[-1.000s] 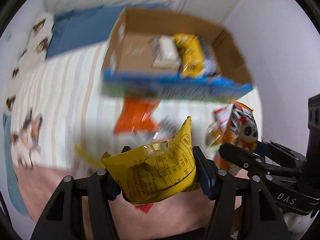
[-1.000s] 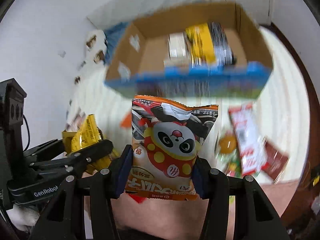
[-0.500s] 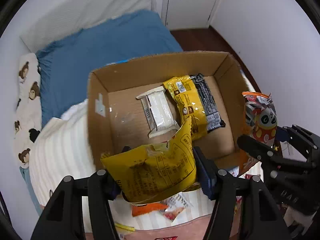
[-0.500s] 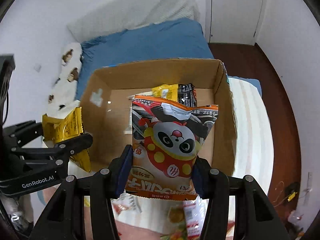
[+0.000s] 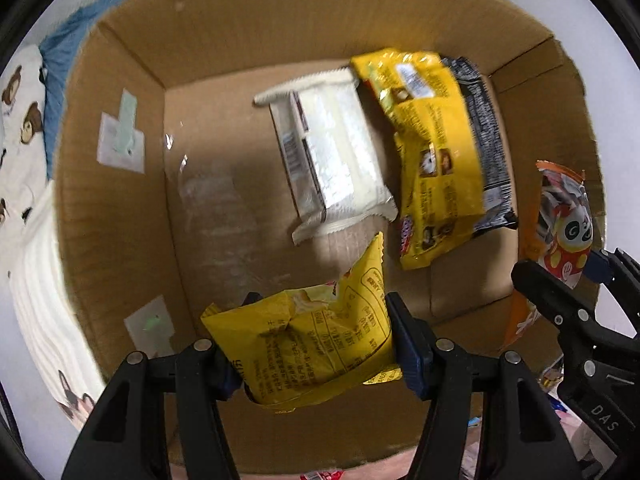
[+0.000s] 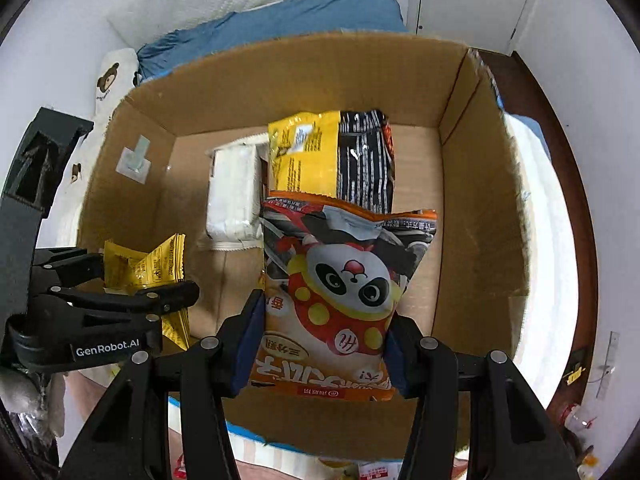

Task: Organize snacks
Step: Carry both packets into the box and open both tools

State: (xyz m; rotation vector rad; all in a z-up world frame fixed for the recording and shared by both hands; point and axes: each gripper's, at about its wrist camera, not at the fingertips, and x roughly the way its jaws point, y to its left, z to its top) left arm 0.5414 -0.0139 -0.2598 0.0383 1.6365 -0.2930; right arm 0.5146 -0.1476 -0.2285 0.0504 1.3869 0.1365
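While both grippers hang over the cardboard box (image 5: pixel 116 216), I see three snacks already lying on its floor toward the far right corner: a white packet (image 5: pixel 336 156), a long yellow bag (image 5: pixel 432 148) overlapping a black striped bag (image 5: pixel 486 128) beside it. From the right wrist camera the box floor in front of the white packet (image 6: pixel 234 196) is bare, and old tape patches sit on the left wall. A blue blanket (image 6: pixel 280 24) and a bear-print cloth (image 6: pixel 108 80) lie beyond the box, and a striped sheet shows at its sides.

My left gripper (image 5: pixel 316 340) is clamped on a crumpled yellow snack bag (image 5: pixel 316 340), pads pressing both its sides, over the near part of the box floor, just short of the white packet. My right gripper (image 6: pixel 324 340) is clamped on an orange panda snack bag (image 6: pixel 340 280), held upright over the near middle of the box, in front of the yellow and black bags. In that view the left gripper (image 6: pixel 160 280) sits to the left, just inside the box's left wall.
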